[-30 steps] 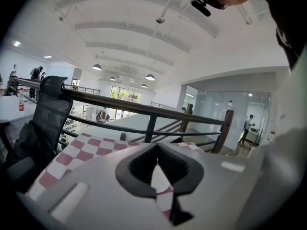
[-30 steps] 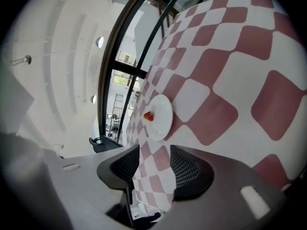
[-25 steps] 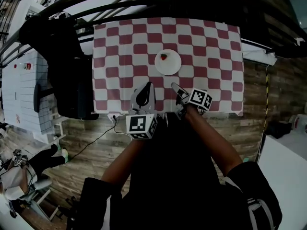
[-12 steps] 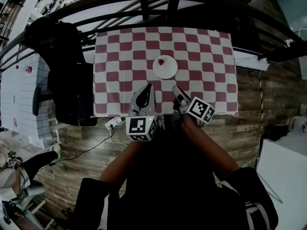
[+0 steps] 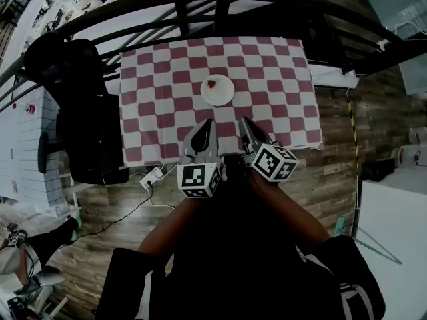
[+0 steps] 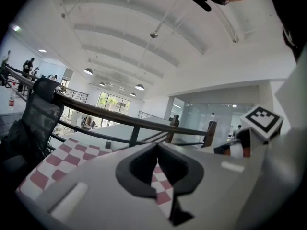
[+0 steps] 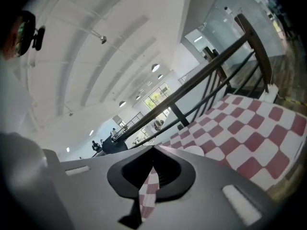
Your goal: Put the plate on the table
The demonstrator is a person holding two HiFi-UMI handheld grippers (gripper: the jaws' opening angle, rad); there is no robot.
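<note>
A small white plate point(image 5: 217, 91) with a red strawberry-like piece point(image 5: 211, 83) on it rests on the red-and-white checkered table point(image 5: 280, 79), near its middle. Both grippers hover side by side over the table's near edge, short of the plate. My left gripper point(image 5: 207, 123) is shut and holds nothing; in its own view the jaw tips point(image 6: 156, 145) meet over the cloth. My right gripper point(image 5: 243, 121) is shut too, tips point(image 7: 153, 149) together and nothing between them. The plate's rim point(image 7: 193, 150) peeks just over the right jaw.
A black chair draped with dark cloth point(image 5: 83, 122) stands against the table's left side. A dark railing point(image 5: 200, 2) runs behind the table. A white power strip point(image 5: 152, 177) and cable lie on the wooden floor by the near left corner. A white surface point(image 5: 393, 225) lies at right.
The right gripper's jaws have gone from wide open to shut, with nothing in them. The head view has drawn back and the table sits a little more to the left.
</note>
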